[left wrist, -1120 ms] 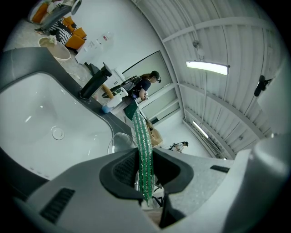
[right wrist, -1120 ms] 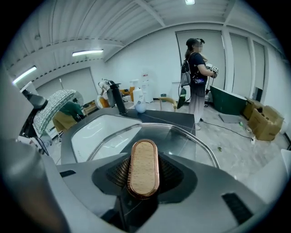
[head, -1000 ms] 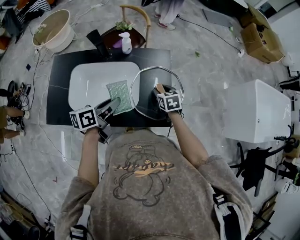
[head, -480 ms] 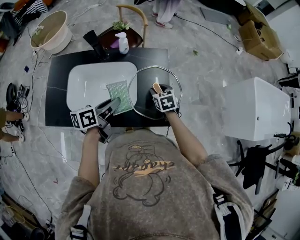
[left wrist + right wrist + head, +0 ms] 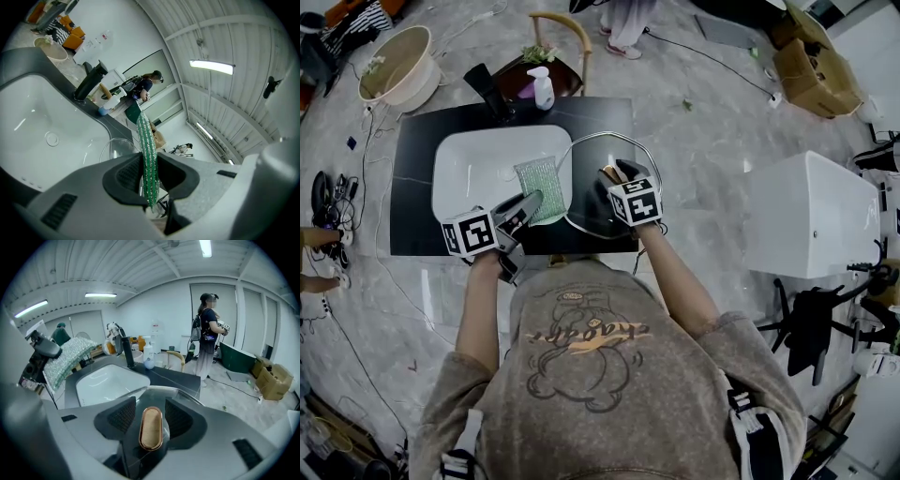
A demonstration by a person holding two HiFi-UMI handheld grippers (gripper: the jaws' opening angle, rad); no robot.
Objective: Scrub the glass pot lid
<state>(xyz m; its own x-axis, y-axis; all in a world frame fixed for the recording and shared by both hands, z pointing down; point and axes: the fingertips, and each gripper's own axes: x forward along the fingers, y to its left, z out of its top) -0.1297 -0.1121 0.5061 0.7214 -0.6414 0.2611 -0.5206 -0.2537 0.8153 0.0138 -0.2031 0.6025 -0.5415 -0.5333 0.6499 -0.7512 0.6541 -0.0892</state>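
Glass pot lid (image 5: 586,211): round, clear, metal-rimmed, knob up, with an oval wood-topped knob (image 5: 151,427); just right of the white basin (image 5: 478,169), overlapping its edge. Green scrubbing cloth (image 5: 542,187): above the basin's right side.

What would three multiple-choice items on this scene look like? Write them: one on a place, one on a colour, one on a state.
1. In the head view, the lid is:
A. right of the sink
B. left of the sink
C. on the floor

2. The cloth is:
A. red
B. green
C. yellow

3. The left gripper is:
A. open and empty
B. shut on the cloth
C. shut on the lid

Answers:
1. A, the lid's ring sits at the sink's right edge.
2. B, its weave shows green in both the head view and the left gripper view.
3. B, the left gripper view shows the jaws pinching the cloth.
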